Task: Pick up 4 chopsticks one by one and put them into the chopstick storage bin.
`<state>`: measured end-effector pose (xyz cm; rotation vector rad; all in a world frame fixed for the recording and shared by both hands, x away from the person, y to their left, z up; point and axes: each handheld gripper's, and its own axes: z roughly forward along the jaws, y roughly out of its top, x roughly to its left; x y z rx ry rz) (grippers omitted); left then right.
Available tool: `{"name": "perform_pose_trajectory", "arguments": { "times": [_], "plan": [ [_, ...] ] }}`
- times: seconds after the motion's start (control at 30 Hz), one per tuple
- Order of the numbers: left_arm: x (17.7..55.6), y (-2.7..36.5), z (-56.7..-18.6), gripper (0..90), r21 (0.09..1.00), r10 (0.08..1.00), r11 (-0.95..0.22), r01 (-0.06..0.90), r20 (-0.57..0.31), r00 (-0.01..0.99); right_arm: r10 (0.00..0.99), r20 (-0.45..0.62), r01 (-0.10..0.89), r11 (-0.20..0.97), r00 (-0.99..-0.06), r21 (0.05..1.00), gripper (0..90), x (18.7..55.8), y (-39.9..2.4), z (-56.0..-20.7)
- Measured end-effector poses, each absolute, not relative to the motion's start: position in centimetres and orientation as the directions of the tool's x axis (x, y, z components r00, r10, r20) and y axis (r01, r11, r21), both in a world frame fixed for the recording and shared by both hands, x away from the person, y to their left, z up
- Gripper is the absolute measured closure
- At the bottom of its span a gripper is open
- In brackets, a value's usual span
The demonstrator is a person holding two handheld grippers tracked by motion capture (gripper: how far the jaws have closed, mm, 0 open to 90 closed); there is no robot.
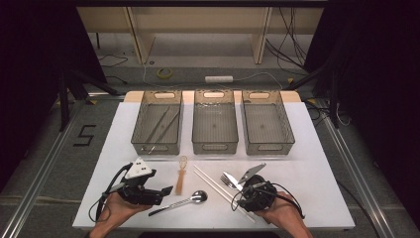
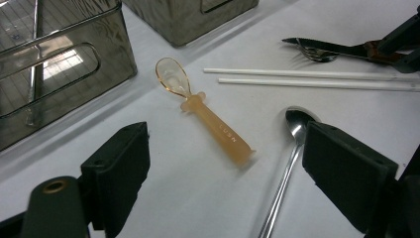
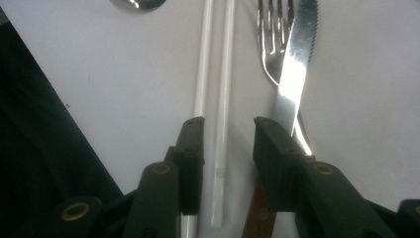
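Fingertips of the right gripper (image 3: 223, 144) straddle one white chopstick (image 3: 221, 99), not visibly pressing it; the left gripper (image 2: 223, 168) is spread wide, grasping nothing.

Its own view shows the second chopstick (image 3: 202, 64) under one jaw, beside the fork (image 3: 271, 39) and knife (image 3: 292, 64); from above the gripper hides this. Nearby lie an amber spoon (image 2: 205, 116), a metal spoon (image 2: 292, 148) and three bins (image 1: 214, 124).

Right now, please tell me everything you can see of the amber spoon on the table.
The amber spoon looks like translucent plastic: a clear oval bowl, a small collar, then a thick, cloudy handle with faint raised letters. It lies flat on the white table, bowl toward the left bin, handle toward the person. Nothing touches it. The left gripper is open in front of it.
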<state>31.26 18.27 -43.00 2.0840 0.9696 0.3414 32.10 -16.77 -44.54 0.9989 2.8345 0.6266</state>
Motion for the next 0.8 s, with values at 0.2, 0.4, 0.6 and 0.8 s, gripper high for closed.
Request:
{"name": "perform_pose_trajectory", "arguments": {
  "times": [0.2, 0.4, 0.6, 0.8],
  "plan": [
    [31.1, 18.3, -43.0, 17.9, 0.76, 0.737, -0.391, 0.52, -0.08, 0.671, 0.614, 0.072, 0.595, 0.719, -0.786, 0.358, 71.1, 32.3, -16.3, -45.1],
    [31.0, 18.3, -42.9, 17.9, 0.765, 0.736, -0.388, 0.514, -0.079, 0.673, 0.617, 0.07, 0.603, 0.728, -0.784, 0.328, 75.1, 32.4, -16.0, -45.6],
    [30.9, 18.3, -42.9, 17.9, 0.768, 0.737, -0.384, 0.512, -0.079, 0.671, 0.618, 0.062, 0.604, 0.735, -0.783, 0.308, 78.1, 32.4, -15.8, -46.0],
    [30.9, 18.1, -43.0, 17.9, 0.764, 0.734, -0.392, 0.512, -0.075, 0.675, 0.617, 0.031, 0.596, 0.746, -0.787, 0.298, 81.1, 32.3, -15.4, -46.0]
  ]
}}
